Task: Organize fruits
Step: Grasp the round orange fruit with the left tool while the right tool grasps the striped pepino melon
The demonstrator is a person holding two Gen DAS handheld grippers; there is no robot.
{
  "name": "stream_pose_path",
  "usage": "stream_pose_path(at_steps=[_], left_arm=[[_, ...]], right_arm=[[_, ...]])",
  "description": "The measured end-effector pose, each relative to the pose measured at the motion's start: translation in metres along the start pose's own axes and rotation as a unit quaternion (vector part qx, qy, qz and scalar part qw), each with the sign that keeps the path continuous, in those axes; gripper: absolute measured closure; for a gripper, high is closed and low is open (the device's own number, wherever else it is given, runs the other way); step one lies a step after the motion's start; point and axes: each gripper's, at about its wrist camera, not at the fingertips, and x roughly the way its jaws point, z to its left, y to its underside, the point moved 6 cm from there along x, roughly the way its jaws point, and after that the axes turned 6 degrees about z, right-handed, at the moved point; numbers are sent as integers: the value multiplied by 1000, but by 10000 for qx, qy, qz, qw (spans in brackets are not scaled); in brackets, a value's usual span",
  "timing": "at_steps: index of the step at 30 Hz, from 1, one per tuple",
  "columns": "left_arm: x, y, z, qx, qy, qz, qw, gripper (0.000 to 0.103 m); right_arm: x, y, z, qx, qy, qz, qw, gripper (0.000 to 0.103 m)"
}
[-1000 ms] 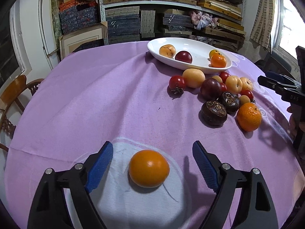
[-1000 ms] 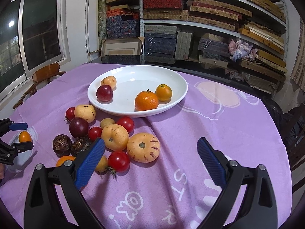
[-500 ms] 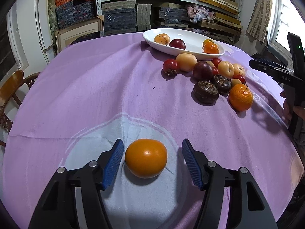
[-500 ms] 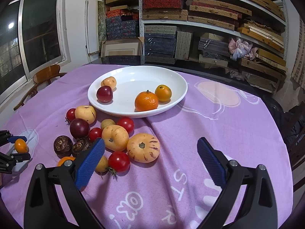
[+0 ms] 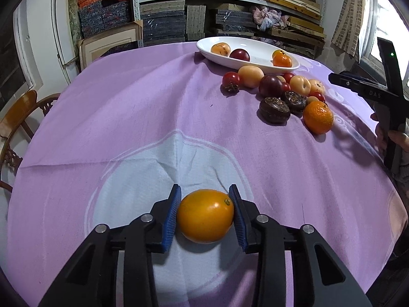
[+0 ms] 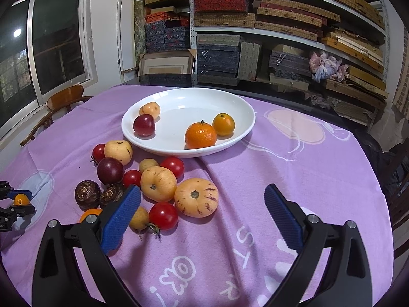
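I see the table (image 5: 107, 117) under purple cloth; white plate (image 6: 240, 117) far side with four fruits; loose fruit pile (image 6: 153, 179) just before it; my right gripper (image 6: 202, 209) jaws wide apart, nothing between; my left gripper (image 5: 204, 213) just been closing, pads touching the orange fruit (image 5: 205, 216) on the pale patch.

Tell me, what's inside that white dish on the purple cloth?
Four fruits lie in the white dish: a mandarin, a small orange fruit, a dark red plum and a yellowish speckled fruit. Nothing covers the inside.
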Motion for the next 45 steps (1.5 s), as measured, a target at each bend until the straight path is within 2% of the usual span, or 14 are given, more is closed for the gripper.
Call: stream_pose_path(at_steps=[10, 14, 16, 17, 22, 27, 37, 39, 42, 45], left_arm=[[-4, 12, -1, -70, -18, -85, 9999, 65], [-4, 10, -3, -112, 60, -127, 9998, 65], [-4, 7, -5, -129, 93, -183, 9997, 65], [-5, 5, -6, -135, 113, -212, 9996, 65], [-6, -8, -9, -124, 198, -325, 9992, 65], [1, -14, -14, -98, 292, -304, 9991, 65], [8, -17, -19, -25, 349, -226, 9991, 64], [9, -17, -19, -42, 376, -210, 9991, 65], [10, -18, -17, -71, 388, -200, 9990, 65], [11, -23, -14, -93, 384, -189, 9990, 64]], right_arm=[[-6, -1, 4, -36, -86, -37, 10000, 10], [-3, 2, 11, -217, -213, 191, 9994, 40], [3, 6, 12, -291, -198, 340, 9988, 50], [7, 8, 14, -316, -218, 422, 9984, 51], [19, 13, 13, -330, -115, 589, 9977, 51], [32, 4, 2, -39, -133, 663, 9977, 51], [53, 0, -6, 513, -760, 948, 9913, 51], [55, 2, -12, 736, -968, 1019, 9873, 58], [54, 4, -15, 804, -1000, 1034, 9863, 58], [48, 5, -13, 714, -854, 954, 9892, 58]])
